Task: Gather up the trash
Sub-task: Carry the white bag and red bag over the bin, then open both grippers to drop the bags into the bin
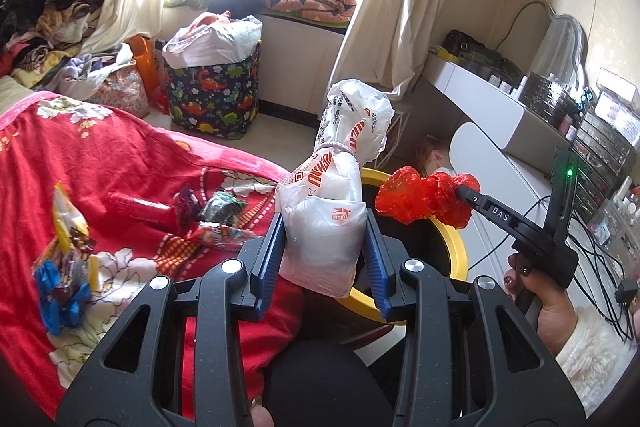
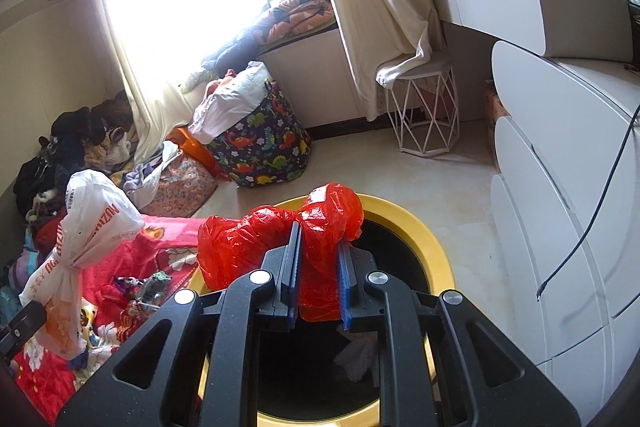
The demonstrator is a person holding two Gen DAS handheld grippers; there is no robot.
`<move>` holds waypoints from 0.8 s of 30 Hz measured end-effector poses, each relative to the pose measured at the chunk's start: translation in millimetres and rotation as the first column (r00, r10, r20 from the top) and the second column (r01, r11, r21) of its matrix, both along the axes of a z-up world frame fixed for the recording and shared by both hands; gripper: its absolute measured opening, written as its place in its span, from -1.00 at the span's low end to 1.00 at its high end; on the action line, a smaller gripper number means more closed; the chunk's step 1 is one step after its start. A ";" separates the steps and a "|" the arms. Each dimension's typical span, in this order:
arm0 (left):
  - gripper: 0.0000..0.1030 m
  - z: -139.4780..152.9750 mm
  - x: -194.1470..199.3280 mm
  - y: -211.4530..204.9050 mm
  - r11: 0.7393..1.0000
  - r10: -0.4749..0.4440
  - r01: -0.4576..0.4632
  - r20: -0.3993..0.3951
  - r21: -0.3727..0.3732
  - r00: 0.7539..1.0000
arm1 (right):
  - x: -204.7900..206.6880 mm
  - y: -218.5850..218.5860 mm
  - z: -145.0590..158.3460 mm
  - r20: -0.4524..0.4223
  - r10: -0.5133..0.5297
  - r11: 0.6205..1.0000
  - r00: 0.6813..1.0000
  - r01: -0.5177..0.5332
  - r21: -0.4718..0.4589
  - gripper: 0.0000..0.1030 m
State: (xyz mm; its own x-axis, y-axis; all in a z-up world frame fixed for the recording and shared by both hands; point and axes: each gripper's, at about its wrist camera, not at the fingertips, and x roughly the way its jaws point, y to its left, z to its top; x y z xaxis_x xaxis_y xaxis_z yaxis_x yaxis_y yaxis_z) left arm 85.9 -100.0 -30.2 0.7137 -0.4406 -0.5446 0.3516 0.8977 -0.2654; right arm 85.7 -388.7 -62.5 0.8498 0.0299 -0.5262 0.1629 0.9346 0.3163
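Red crinkled plastic, a knotted bag (image 2: 280, 239) with a glossy, lumpy surface, sits clamped in the right claw (image 2: 318, 283) directly over the yellow-rimmed bin (image 2: 420, 227). The left claw (image 1: 326, 251) is clamped on a white plastic bag (image 1: 324, 227), soft and bulging, tied at the neck, printed in orange; it hangs at the bed's near edge, just beside the bin rim. Neither bag has been dropped yet. Something pale, perhaps tissue, already lies in the dark bin, though the view there is dim. Left to gather are shiny foil snack wrappers (image 1: 216, 215) and a blue-and-yellow packet (image 1: 68, 267), scattered across the red floral bedspread (image 1: 120, 163).
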 end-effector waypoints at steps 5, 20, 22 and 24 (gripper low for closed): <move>-0.40 -7.0 5.0 -10.8 1.000 -0.015 0.015 -0.019 0.010 1.000 | 0.7 -5.7 -3.3 -0.012 -0.015 1.000 1.000 0.015 -0.009 -0.71; -0.40 -21.4 25.1 -46.8 0.997 -0.059 0.062 -0.055 0.044 0.997 | 7.5 -10.8 -13.9 -0.059 -0.036 0.998 0.998 0.033 -0.052 -0.71; -0.40 -23.3 28.1 -49.3 0.997 -0.059 0.061 -0.067 0.038 0.996 | 9.1 -12.2 -15.7 -0.068 -0.036 0.998 0.997 0.033 -0.049 -0.71; -0.40 -26.1 31.5 -52.7 0.997 -0.056 0.059 -0.075 0.040 0.996 | 9.5 -13.3 -16.9 -0.073 -0.038 0.998 0.997 0.034 -0.046 -0.71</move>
State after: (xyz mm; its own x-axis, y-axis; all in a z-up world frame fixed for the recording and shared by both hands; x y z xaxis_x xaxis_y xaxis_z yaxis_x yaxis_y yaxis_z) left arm 117.4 -152.7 -56.3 0.6451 -0.4552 -0.6137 0.3839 0.8875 -0.2548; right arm 95.2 -402.0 -79.4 0.8088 -0.0251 -0.5875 0.2182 0.9406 0.2602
